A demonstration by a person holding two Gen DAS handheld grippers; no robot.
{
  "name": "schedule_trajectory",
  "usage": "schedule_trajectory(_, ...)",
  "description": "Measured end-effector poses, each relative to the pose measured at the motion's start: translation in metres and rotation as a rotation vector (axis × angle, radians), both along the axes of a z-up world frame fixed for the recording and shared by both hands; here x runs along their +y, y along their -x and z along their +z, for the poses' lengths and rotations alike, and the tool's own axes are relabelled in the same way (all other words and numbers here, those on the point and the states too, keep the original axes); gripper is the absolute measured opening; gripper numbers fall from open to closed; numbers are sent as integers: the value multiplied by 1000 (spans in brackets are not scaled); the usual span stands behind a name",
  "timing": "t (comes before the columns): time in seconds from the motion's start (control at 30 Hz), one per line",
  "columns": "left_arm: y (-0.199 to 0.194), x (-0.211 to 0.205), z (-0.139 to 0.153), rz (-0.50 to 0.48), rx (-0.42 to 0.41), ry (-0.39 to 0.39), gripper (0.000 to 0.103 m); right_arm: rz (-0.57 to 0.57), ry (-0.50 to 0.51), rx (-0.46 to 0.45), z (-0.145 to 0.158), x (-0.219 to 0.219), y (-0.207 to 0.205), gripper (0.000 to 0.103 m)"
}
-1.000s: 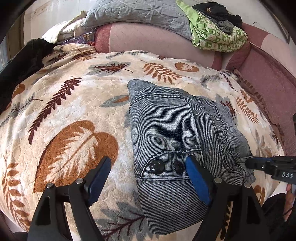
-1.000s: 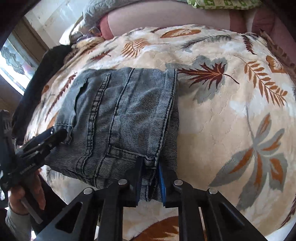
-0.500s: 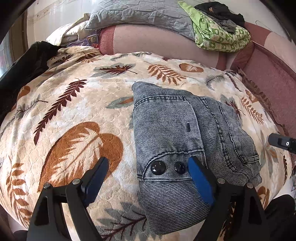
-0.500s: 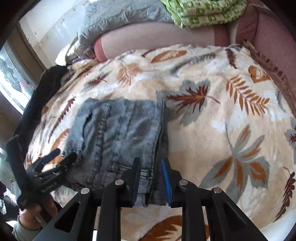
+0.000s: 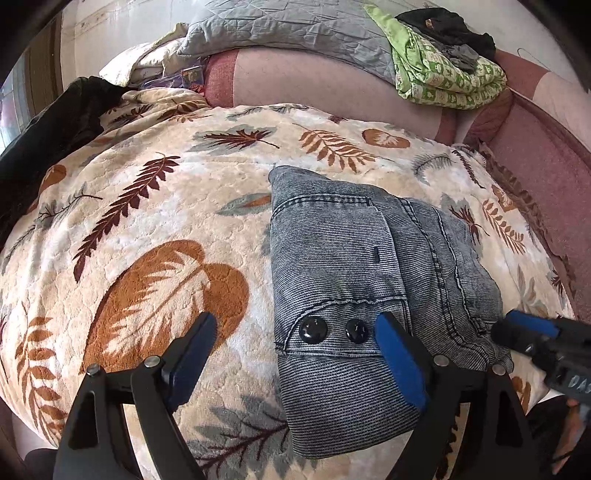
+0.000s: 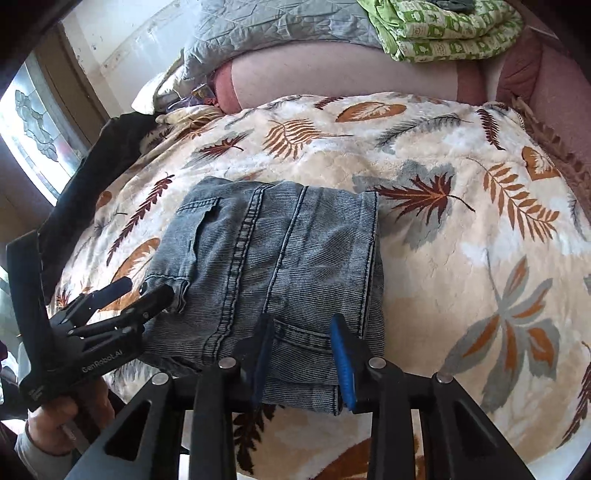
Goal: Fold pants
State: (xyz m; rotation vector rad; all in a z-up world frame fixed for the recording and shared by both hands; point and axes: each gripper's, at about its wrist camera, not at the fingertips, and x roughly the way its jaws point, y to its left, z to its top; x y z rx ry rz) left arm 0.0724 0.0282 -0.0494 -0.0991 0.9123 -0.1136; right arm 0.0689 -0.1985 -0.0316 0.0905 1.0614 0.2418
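Grey-blue denim pants [image 5: 351, 266] lie folded into a compact bundle on the leaf-print blanket [image 5: 147, 229]. My left gripper [image 5: 295, 343] stands wide open over their near left corner, with the two black buttons [image 5: 314, 329] between its blue pads and nothing gripped. In the right wrist view the pants [image 6: 266, 258] fill the middle. My right gripper [image 6: 301, 343] straddles their near edge with its jaws opening. The hem lies between the pads, which no longer press on it. The left gripper [image 6: 144, 291] shows at the pants' left edge, held by a hand [image 6: 62, 417].
A pink sofa back [image 5: 314, 88] runs along the far side, with a grey quilt [image 5: 295, 29] and a folded green patterned cloth [image 5: 447, 81] on it. A black garment [image 5: 48, 136] lies at the far left. A window [image 6: 33, 122] is at the left.
The right gripper's jaws have parted from the pants' hem, and it has drawn back and up a little. The left gripper has stayed open and in place.
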Motion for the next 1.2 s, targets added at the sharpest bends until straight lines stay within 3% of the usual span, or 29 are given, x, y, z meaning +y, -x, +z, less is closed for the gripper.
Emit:
schedule_trajectory(0.07,3,-2,2,-7,-1,0,88,-17,52,60,-31,-1,-9,55)
schedule_trajectory(0.2,17,2,14,-15,-45,3,88,-85,-159,16,-19,-29,1,59)
schedule_trajectory(0.33,31,25,21,20,-76,84,88,-183,-294,-75,-8,-69,25,67)
schedule_trajectory(0.47,37,48,14,69,-72,141,88,-279,-480,-40,-30,-107,36,67)
schedule_trajectory(0.53,36,54,7,84,-48,136,88,-265,-576,-43,-31,-114,35,67)
schedule_trajectory(0.77,36,56,-6,120,-36,54,88,-221,-582,-70,-27,-104,38,67)
schedule_trajectory(1.2,33,56,-8,84,-82,39,88,-184,-477,-57,-34,-79,29,67)
